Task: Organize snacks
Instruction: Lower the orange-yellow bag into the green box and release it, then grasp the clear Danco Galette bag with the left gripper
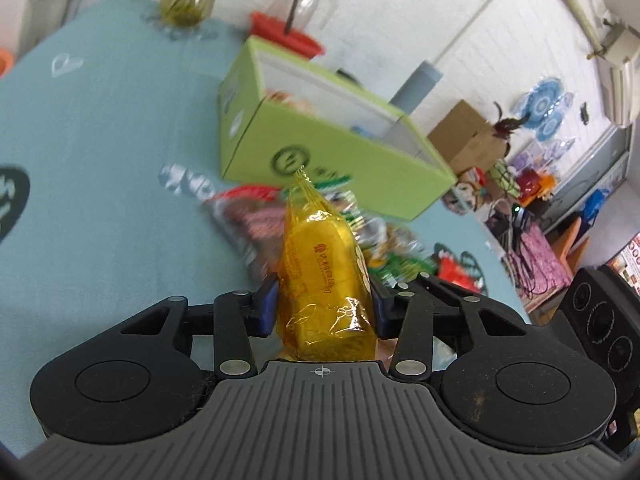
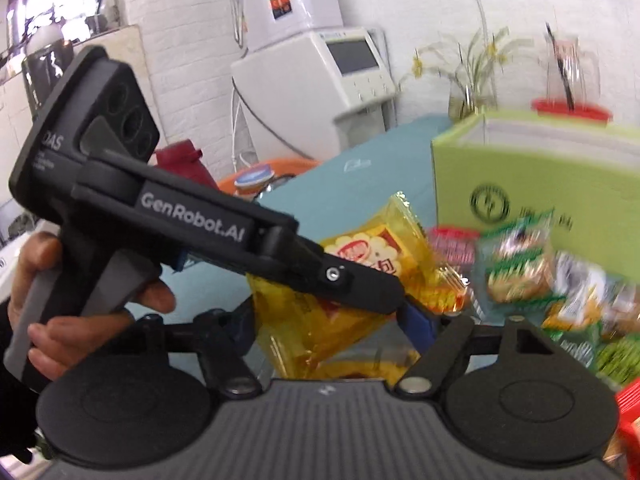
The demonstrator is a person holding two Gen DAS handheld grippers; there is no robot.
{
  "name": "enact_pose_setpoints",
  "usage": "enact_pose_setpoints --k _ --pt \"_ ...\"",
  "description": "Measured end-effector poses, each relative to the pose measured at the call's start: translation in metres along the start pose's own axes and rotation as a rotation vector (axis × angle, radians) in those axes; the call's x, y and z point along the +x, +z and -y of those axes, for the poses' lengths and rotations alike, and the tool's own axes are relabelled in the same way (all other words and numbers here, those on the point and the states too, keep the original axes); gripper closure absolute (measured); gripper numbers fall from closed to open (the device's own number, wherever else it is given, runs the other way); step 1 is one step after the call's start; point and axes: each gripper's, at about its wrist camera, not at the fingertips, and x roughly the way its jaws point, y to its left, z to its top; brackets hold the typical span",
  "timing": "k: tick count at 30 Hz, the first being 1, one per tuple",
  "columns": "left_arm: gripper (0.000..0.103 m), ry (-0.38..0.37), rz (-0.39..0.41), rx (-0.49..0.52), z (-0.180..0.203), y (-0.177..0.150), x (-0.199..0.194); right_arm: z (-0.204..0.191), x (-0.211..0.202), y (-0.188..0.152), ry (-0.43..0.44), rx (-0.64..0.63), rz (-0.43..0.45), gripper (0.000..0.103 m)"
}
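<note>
Yellow transparent-wrapped snack packet (image 1: 320, 272) is clamped between the blue pads of the left gripper (image 1: 324, 300), above the teal tablecloth (image 1: 100, 140). Right gripper (image 2: 332, 328) straddles the same packet; contact cannot be confirmed. Open green cardboard box (image 1: 320, 152) stands just beyond.

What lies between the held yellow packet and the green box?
A loose heap of snack packets on the teal cloth, seen in the left wrist view, beyond yellow packet, before green box.

A yellow snack packet (image 2: 360, 280) is clamped by the left gripper (image 2: 384, 300), between the right gripper's (image 2: 332, 328) pads. A green box (image 2: 536, 184) is seen on the teal table (image 2: 360, 160) beyond.
</note>
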Motion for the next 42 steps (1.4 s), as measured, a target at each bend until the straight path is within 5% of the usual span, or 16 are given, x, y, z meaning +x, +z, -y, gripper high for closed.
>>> enact_pose_setpoints --k 4,9,17,20,22,24,27,31,42 --pt "0.079 -0.04 0.039 0.041 0.027 0.032 0.001 0.005 -0.02 0.021 -0.044 -0.046 0.081 0.024" --pt "0.079 -0.08 0.038 0.075 0.058 0.102 0.052 0.053 -0.023 0.063 -0.108 -0.07 0.115 0.025" --pt "0.078 -0.068 -0.007 0.03 0.059 0.176 0.153 0.152 0.012 0.127 -0.193 -0.075 -0.013 0.026" --pt "0.066 -0.022 -0.024 0.007 0.043 0.183 0.182 0.183 0.032 0.13 -0.203 -0.04 -0.071 0.026" --pt "0.048 0.028 -0.01 0.0 0.033 0.186 0.185 0.198 0.042 0.127 -0.23 -0.025 -0.1 0.025" --pt "0.046 0.02 0.027 -0.001 0.026 0.188 0.166 0.205 0.036 0.122 -0.251 -0.017 -0.1 0.022" --pt "0.025 0.005 0.13 0.033 0.028 0.179 0.116 0.198 -0.003 0.111 -0.266 -0.02 -0.016 0.013" --pt "0.021 0.011 0.208 0.064 0.033 0.147 0.06 0.175 -0.058 0.085 -0.287 -0.012 0.055 0.011" --pt "0.017 0.171 0.085 -0.029 0.014 -0.014 0.009 0.06 -0.095 -0.027 -0.102 0.031 -0.037 0.01"
